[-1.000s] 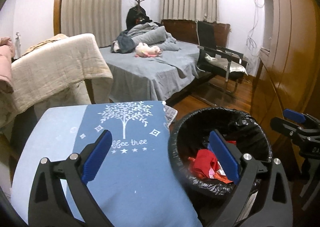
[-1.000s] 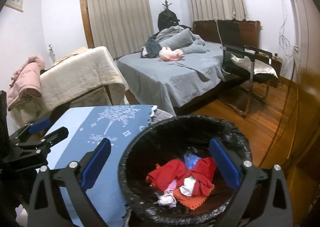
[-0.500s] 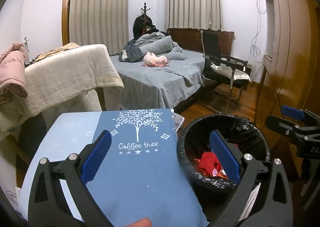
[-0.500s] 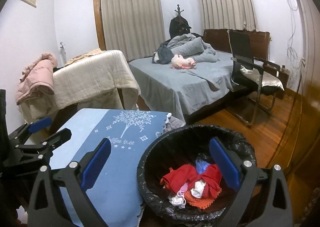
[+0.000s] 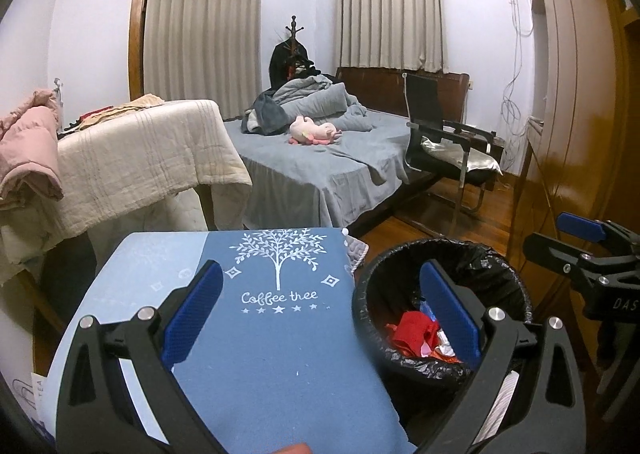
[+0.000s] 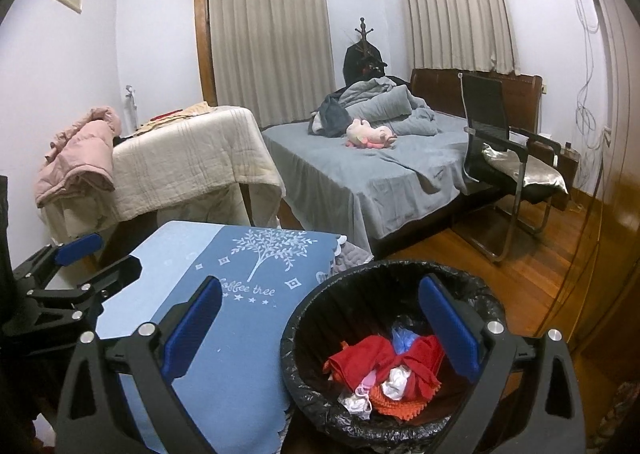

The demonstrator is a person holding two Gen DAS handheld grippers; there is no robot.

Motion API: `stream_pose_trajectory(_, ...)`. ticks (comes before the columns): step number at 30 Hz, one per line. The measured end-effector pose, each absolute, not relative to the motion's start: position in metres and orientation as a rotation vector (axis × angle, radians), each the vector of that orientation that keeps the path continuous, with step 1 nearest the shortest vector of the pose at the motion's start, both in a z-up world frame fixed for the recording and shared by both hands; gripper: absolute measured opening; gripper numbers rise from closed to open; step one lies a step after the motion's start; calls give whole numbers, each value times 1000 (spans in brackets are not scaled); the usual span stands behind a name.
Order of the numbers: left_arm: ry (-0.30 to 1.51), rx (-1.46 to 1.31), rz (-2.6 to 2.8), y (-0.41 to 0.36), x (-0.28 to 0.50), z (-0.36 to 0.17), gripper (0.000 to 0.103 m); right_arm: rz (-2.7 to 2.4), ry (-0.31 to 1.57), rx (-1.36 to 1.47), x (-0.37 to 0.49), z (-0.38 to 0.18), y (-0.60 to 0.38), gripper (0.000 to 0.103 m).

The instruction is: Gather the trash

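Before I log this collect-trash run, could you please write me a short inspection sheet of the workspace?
Surface: blue tablecloth printed "Coffee tree"; no loose trash seen on it.
Job's things: black-lined bin beside the table, holding red, orange and white scraps.
Clutter: pink jacket on a cream-covered piece; bedding heap and pink plush toy on the bed.
Grippers: left tongs and right tongs both open, empty.
Cables: wires hanging on the far wall.
Surroundings: closed curtains, black chair, wooden floor.
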State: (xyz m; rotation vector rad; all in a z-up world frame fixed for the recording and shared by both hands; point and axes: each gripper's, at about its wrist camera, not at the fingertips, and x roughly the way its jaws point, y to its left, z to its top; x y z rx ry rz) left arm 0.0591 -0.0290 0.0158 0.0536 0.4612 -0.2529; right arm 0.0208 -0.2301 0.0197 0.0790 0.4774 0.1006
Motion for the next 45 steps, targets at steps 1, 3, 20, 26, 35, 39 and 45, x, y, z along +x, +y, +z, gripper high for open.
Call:
stream_pose_trajectory(1, 461, 54, -253, -29, 59, 16, 96, 101, 477, 79, 21, 20, -230, 97)
stream_pose_trajectory(3, 460, 55, -251, -28, 59, 17, 96, 102, 475, 77, 20, 21, -229, 97)
stream_pose_trajectory(20, 456, 59, -249, -25, 57, 19, 96, 104, 475, 74, 21, 24, -226, 97)
stream_pose_trajectory(26, 456, 59, -250, -26, 57, 18, 96, 104, 476, 73, 21, 24, -225, 97)
stream_pose_trajectory(35, 457, 59, -249, -27, 56, 18, 96, 105, 477, 72, 21, 23, -224, 97)
stream_pose_trajectory(39, 458, 59, -249, -26, 57, 19, 96, 105, 477, 72, 22, 24, -223, 97)
stream_pose_trajectory(45, 457, 60, -248, -25, 57, 19, 96, 105, 478, 72, 21, 24, -223, 97)
